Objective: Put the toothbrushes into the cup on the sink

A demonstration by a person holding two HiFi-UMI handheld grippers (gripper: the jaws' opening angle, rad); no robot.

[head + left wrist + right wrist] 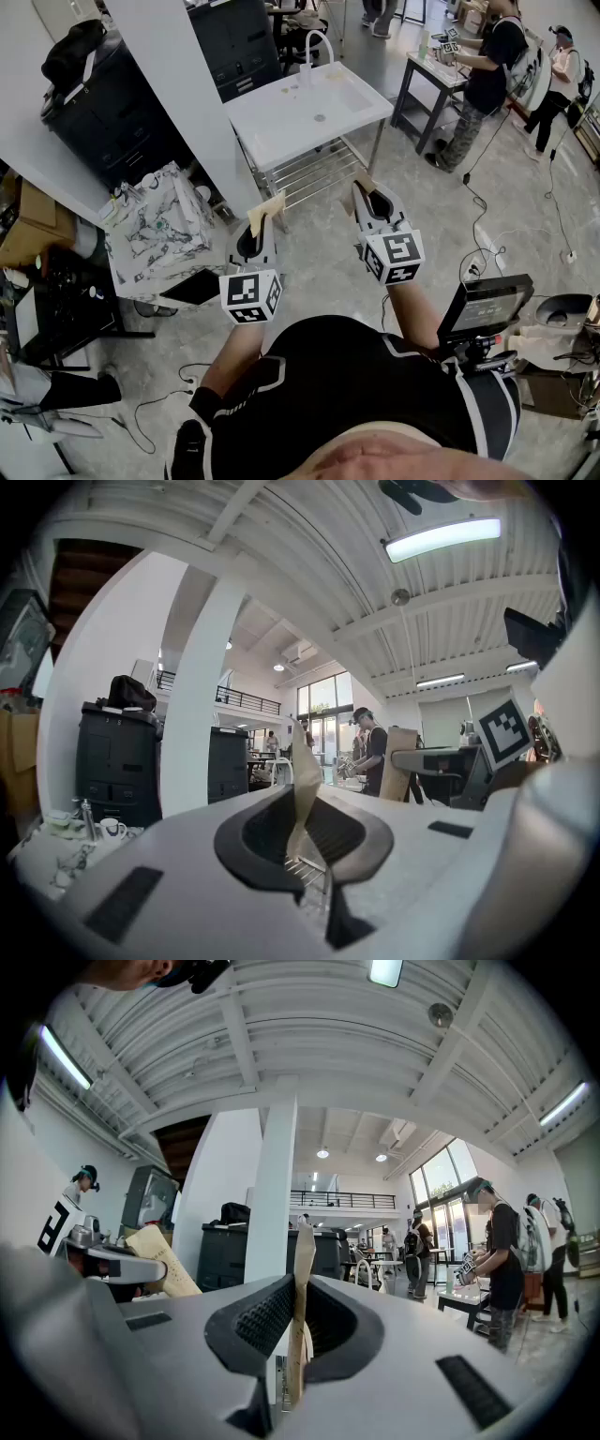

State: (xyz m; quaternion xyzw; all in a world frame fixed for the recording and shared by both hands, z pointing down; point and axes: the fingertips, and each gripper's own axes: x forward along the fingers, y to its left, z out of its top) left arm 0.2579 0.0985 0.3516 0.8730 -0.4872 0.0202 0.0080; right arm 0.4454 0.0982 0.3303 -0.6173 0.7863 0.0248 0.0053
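Note:
A white sink [281, 117] on a metal frame stands ahead of me, with a curved faucet [321, 42] at its far edge. A small pale cup-like thing [306, 77] sits beside the faucet; I cannot make out any toothbrushes. Both grippers are held level in front of my chest, well short of the sink. My left gripper [267, 212] has its tan-padded tips pressed together with nothing between them, as the left gripper view [305, 761] confirms. My right gripper [362, 185] is likewise shut and empty, its pads meeting in the right gripper view [302, 1260].
A white pillar [187, 94] rises left of the sink, with black cabinets [103, 112] behind it. A low table with a patterned cloth [155, 230] stands at left. Two people work at a table [427, 70] at upper right. A monitor on a stand [483, 305] and floor cables lie at right.

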